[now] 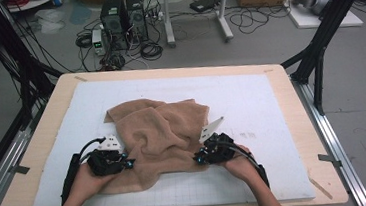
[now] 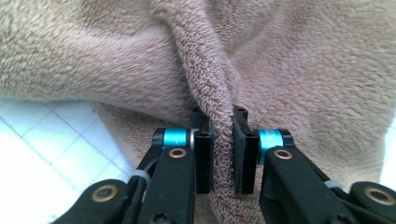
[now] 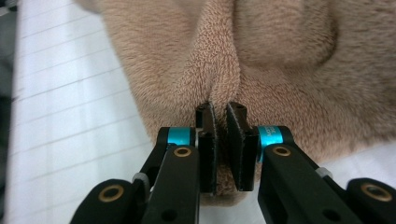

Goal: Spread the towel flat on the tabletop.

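Tan terry towel (image 1: 161,135) pinched in both sets of fingers at once, low in the middle of the high view.

Black pads of the left gripper (image 2: 223,156) are nearly together on a raised ridge of the pile, which runs up from between them toward the top centre of the left gripper view; the right gripper (image 3: 221,147) likewise clamps a narrow fold at the cloth's near edge, centre of the right gripper view. Blue collars sit just behind each pad. From the high view, the left gripper (image 1: 126,163) bites the lower left part of the towel, the right gripper (image 1: 198,158) its lower right part, a hand behind each. The towel lies rumpled on a white gridded mat (image 1: 271,105) that covers the pale wooden desk (image 1: 25,162).
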Demonstrator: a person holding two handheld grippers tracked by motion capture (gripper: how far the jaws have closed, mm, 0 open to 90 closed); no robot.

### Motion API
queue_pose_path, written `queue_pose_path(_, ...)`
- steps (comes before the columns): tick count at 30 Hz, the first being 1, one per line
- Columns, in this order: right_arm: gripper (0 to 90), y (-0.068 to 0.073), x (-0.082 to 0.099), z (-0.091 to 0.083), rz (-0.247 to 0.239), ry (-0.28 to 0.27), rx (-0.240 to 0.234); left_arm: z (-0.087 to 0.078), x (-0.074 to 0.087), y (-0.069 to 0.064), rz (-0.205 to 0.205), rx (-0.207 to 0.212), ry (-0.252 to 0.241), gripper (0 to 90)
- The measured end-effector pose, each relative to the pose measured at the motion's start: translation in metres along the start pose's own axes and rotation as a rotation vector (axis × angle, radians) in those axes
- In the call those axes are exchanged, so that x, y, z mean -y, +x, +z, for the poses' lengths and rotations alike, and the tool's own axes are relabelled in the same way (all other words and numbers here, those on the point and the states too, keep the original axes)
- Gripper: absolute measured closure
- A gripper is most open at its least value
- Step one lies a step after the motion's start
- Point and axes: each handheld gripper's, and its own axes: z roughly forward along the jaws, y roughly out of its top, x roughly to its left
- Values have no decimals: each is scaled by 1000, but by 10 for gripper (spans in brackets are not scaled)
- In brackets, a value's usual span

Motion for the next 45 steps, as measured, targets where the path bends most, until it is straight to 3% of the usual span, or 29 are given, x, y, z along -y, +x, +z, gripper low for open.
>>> queue_pose_path(3, 837, 6, 8, -9, 9, -26, -15, -7, 1, -7, 12, 8, -16, 820)
queue_pose_path(9, 837, 27, 27, -25, 9, -59, -28, -20, 11, -23, -6, 56, -66, 820)
queue_pose_path(13, 837, 44, 32, -34, -19, -73, -42, -30, 13, -34, 7, 102, -78, 815)
queue_pose_path(15, 834, 52, 34, -37, -34, -66, -57, -37, 13, -38, 13, 111, -94, 746)
queue_pose_path(16, 826, 54, 35, -39, -41, -67, -64, -40, 12, -39, 8, 99, -102, 650)
queue_pose_path(18, 741, 56, 35, -45, -39, -103, -65, -46, 9, -35, -7, 100, -123, 556)
queue_pose_path(20, 675, 51, 34, -52, -13, -168, -71, -48, 4, -30, -14, 80, -139, 515)
queue_pose_path(21, 630, 47, 32, -55, -1, -198, -49, -47, 2, -26, -21, 70, -147, 507)
queue_pose_path(24, 620, 33, 26, -59, 36, -229, -13, -37, -4, -14, -45, 31, -142, 511)
queue_pose_path(29, 600, 9, 16, -41, 59, -171, 69, -7, -11, -1, -49, -50, -79, 536)
queue_pose_path(33, 599, -8, 16, -19, 103, -116, 95, 16, -12, 5, -42, -77, -6, 542)
queue_pose_path(36, 602, -12, 17, -4, 114, -57, 100, 24, -13, 5, -28, -89, -23, 584)
queue_pose_path(39, 696, -10, 18, -1, 110, -82, 137, 27, -15, 1, -5, -80, -26, 730)
queue_pose_path(41, 799, -13, 19, -2, 133, -93, 130, 27, -16, 1, -17, -62, -24, 804)
queue_pose_path(43, 848, -14, 21, -2, 141, -100, 114, 26, -15, 1, -15, -57, -22, 837)
queue_pose_path(45, 860, -12, 19, -3, 117, -86, 128, 23, -15, -1, -16, -54, -20, 849)
